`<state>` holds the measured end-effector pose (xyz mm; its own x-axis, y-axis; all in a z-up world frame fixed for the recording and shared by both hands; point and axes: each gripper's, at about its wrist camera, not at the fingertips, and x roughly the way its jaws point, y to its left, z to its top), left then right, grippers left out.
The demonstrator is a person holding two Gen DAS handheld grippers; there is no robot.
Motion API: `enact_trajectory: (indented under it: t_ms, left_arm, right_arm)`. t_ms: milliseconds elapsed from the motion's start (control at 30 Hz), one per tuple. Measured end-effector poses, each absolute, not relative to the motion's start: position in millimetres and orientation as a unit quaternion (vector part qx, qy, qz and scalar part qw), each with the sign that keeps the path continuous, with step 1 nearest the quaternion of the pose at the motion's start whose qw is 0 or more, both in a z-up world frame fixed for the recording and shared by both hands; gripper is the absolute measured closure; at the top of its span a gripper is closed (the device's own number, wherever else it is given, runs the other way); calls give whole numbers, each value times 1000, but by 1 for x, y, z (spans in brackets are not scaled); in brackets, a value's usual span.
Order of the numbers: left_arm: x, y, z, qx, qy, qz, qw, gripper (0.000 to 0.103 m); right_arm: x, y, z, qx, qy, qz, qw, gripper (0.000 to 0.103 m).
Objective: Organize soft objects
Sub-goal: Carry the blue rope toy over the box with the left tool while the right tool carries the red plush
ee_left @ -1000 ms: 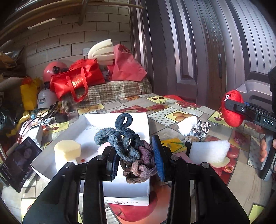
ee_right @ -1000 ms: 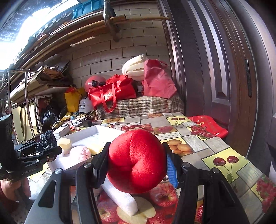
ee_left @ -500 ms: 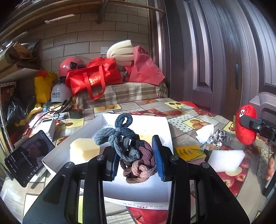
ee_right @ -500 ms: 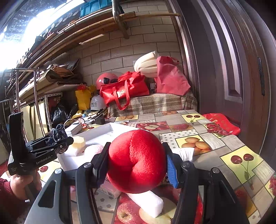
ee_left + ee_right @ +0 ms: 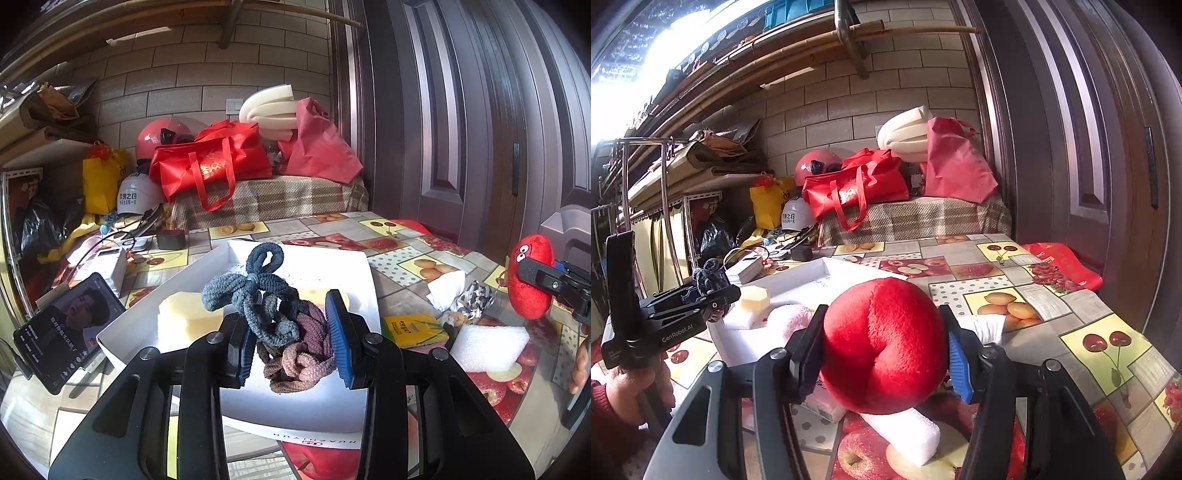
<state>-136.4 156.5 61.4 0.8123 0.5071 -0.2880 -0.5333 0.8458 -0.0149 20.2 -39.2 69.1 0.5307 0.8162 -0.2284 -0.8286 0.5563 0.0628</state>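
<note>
left wrist view: the left gripper is clenched on a knotted bundle of hair ties, blue-grey loops on top and brown ones hanging below, held above the white tray. a yellow sponge lies in the tray on the left. beside the tray on the fruit-print tablecloth lie a white foam block, a yellow tissue pack and a patterned cloth. a phone leans at the left edge

right wrist view: the right gripper grasps a red plush toy between its pads, above the table near the tray's corner, over the foam block
</note>
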Motion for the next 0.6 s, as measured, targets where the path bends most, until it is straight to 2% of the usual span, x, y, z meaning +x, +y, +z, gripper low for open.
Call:
enact_trajectory:
  t_ms: [600]
  left_arm:
    - [-143, 187, 59, -67, 132, 327, 933, 68]
  right_arm:
    - [0, -3, 65, -61, 125, 505, 852, 46]
